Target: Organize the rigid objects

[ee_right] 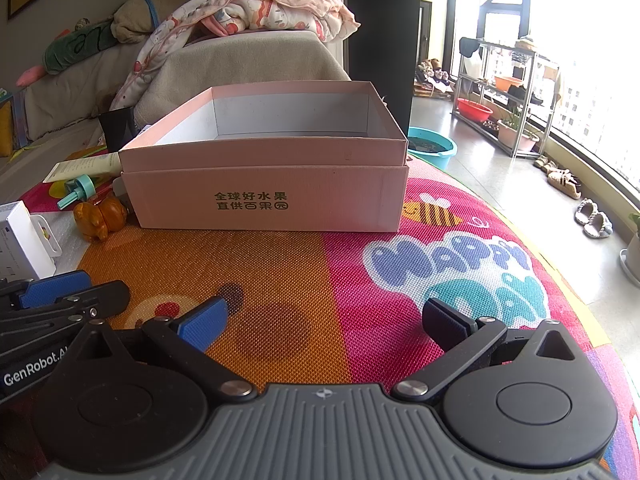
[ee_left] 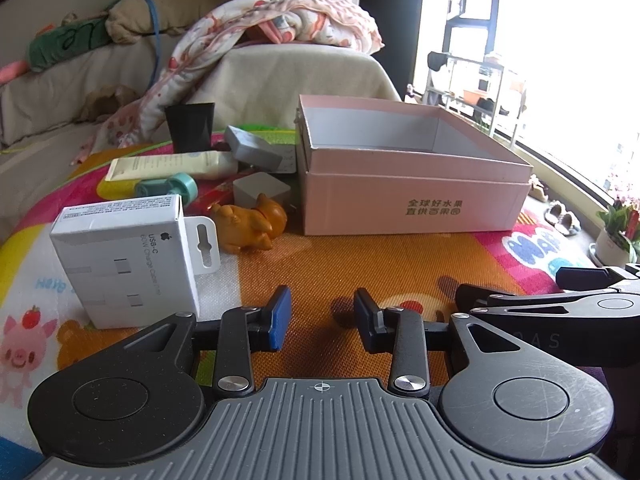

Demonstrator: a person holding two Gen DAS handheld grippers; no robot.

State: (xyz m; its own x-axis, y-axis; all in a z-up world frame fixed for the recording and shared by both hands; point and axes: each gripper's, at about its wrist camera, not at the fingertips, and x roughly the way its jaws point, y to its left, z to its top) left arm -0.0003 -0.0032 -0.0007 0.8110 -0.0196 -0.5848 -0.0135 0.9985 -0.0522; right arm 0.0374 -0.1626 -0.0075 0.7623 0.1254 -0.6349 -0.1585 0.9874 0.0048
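Observation:
An open pink cardboard box (ee_left: 416,196) stands on the colourful play mat (ee_left: 340,264); it also fills the middle of the right wrist view (ee_right: 264,196), and what shows of its inside is empty. To its left lie a white USB-C cable box (ee_left: 124,260), an orange toy animal (ee_left: 250,224), a teal bottle cap piece (ee_left: 172,186), a white tube (ee_left: 172,164), grey blocks (ee_left: 260,190) and a black cup (ee_left: 190,126). My left gripper (ee_left: 322,318) is open and empty above the mat. My right gripper (ee_right: 324,320) is wide open and empty.
A sofa (ee_left: 280,68) with a blanket and plush toys stands behind the mat. Right of the mat are bare floor, slippers (ee_right: 596,220), a teal basin (ee_right: 434,146) and a shelf rack (ee_right: 504,92) by the window. A potted plant (ee_left: 618,232) stands at the right.

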